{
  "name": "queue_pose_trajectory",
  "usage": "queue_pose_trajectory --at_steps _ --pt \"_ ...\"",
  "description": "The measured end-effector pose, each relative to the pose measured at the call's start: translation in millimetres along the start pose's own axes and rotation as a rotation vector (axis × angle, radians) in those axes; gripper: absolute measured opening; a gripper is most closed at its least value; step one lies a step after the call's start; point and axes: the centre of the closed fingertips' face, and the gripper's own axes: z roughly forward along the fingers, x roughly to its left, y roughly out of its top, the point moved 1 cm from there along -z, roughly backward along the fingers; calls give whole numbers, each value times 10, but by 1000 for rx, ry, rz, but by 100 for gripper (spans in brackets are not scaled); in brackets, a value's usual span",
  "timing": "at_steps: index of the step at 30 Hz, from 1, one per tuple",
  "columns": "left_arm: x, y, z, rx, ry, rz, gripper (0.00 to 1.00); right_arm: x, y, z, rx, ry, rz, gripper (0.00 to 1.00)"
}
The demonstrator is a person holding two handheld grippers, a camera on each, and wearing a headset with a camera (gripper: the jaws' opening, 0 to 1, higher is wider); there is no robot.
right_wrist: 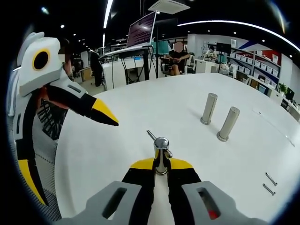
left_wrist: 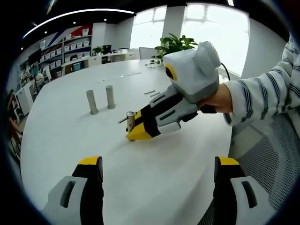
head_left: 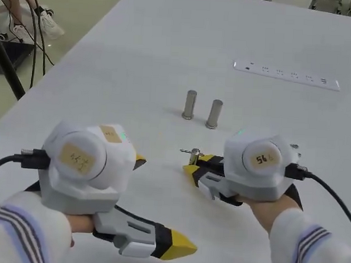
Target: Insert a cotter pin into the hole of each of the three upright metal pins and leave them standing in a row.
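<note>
My right gripper (right_wrist: 161, 165) is shut on an upright metal pin (right_wrist: 161, 154) that stands on the white table, with a cotter pin (right_wrist: 151, 135) sticking out of its top hole. The same held pin (head_left: 193, 156) and pin (left_wrist: 130, 121) sit between yellow-tipped fingers (head_left: 192, 172). Two more metal pins (head_left: 189, 104) (head_left: 214, 114) stand side by side farther back, also seen as pins (right_wrist: 209, 108) (right_wrist: 228, 123). My left gripper (left_wrist: 157, 164) is open with nothing between its tips, held at the near left (head_left: 158, 239).
A white power strip (head_left: 286, 75) lies at the far right of the table (head_left: 138, 47). Two loose cotter pins (right_wrist: 268, 183) lie on the table to the right. Cables and a dark stand leg (head_left: 8, 64) are off the table's left edge.
</note>
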Motion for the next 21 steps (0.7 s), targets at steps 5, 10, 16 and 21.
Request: queue_pose_trajectory --at_steps 5,10,16,21 --pt "2 16 -8 -3 -2 1 98 0 8 5 -9 -11 -10 5" --pt "9 23 -23 -4 1 1 98 36 -54 -47 0 2 -41 17" --pt "33 45 -59 -12 8 -6 98 45 -44 -340 -9 3 -47 33" --pt "54 59 -86 -20 11 -8 98 -21 -65 -711 -9 3 3 56"
